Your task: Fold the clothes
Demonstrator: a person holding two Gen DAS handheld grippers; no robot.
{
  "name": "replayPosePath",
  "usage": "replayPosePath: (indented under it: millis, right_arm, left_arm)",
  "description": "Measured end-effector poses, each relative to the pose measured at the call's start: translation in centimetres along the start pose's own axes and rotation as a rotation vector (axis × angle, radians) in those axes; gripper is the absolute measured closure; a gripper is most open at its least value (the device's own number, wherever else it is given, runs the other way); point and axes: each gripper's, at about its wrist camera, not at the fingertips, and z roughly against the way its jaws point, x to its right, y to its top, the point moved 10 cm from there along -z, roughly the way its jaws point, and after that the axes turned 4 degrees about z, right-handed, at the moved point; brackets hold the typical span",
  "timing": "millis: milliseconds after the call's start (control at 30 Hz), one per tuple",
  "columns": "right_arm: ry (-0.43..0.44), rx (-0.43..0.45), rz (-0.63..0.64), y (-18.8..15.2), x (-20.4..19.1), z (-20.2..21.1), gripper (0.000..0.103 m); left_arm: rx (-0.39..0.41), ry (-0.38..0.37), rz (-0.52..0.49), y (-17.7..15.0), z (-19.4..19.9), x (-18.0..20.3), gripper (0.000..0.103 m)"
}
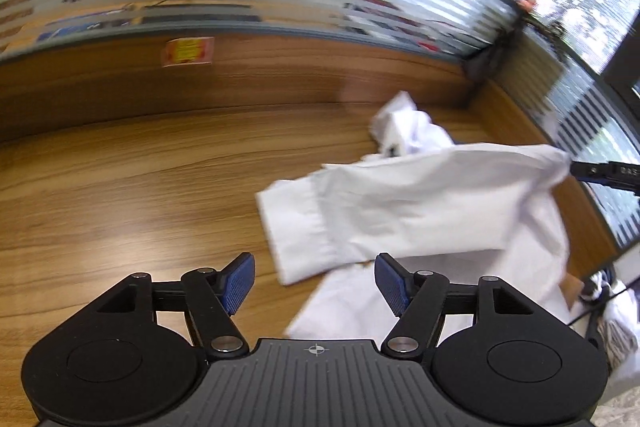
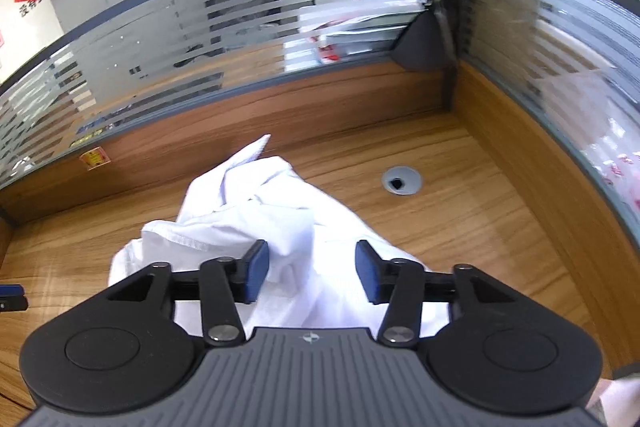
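A white shirt (image 1: 420,203) lies crumpled on the wooden desk (image 1: 120,187), one cuffed sleeve reaching left and a fold draped across the top. My left gripper (image 1: 314,281) is open just above the shirt's near left edge, with nothing pinched between its blue pads. The right gripper's fingers (image 1: 600,171) show at the fold's far right corner. In the right wrist view my right gripper (image 2: 312,273) is open over the shirt (image 2: 256,215). Cloth lies between and under its pads, which do not press on it. The left gripper's fingertips (image 2: 12,297) peek in at the left edge.
A wood and frosted-glass partition (image 2: 280,27) walls the desk at the back and right, meeting in a corner. A grey cable grommet (image 2: 401,180) sits in the desk right of the shirt. A yellow-red sticker (image 1: 187,51) is on the back panel. Striped cloth (image 1: 616,327) hangs off the desk's edge.
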Motion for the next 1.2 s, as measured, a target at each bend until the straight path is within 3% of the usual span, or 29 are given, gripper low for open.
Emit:
replayPosePath:
  millis: [267, 367, 433, 667, 700, 833, 900, 967, 1133, 1200]
  right_arm:
    - [-0.074, -0.105, -0.062, -4.3, 8.5, -1.3, 0.047]
    - [-0.061, -0.151, -0.070, -6.2, 10.7, -3.1, 0.044]
    - [-0.052, -0.173, -0.067, -7.3, 11.8, -4.5, 0.036]
    - [0.020, -0.230, -0.057, -9.4, 13.3, -10.0, 0.035]
    - [0.040, -0.237, -0.062, -9.7, 13.2, -10.5, 0.041]
    - [0.109, -0.246, -0.058, -9.7, 12.3, -11.4, 0.082]
    - [0.141, -0.246, -0.051, -9.5, 11.7, -11.6, 0.093]
    - [0.177, -0.222, -0.074, -8.7, 11.0, -10.6, 0.098]
    - [0.336, -0.127, -0.090, -5.4, 7.5, -6.6, 0.100]
    - [0.396, -0.107, -0.039, -4.5, 4.8, -5.1, 0.100]
  left_arm:
    - [0.006, -0.034, 0.014, 0.1, -1.5, 6.7, 0.033]
    - [0.015, -0.028, 0.026, 0.3, -1.9, 9.2, 0.032]
    - [0.021, -0.016, 0.019, 0.5, -2.1, 10.9, 0.032]
    - [0.028, -0.001, 0.018, 1.4, -2.8, 16.8, 0.032]
    - [0.031, 0.001, 0.019, 1.7, -2.8, 17.4, 0.032]
    - [0.028, -0.007, 0.048, 2.7, -3.2, 19.7, 0.032]
    - [0.023, -0.012, 0.066, 3.4, -3.4, 20.7, 0.032]
    - [0.022, -0.012, 0.076, 4.3, -3.6, 21.7, 0.032]
    - [0.016, -0.014, 0.058, 7.1, -4.3, 24.2, 0.032]
    - [0.007, -0.013, 0.033, 8.2, -4.8, 25.2, 0.032]
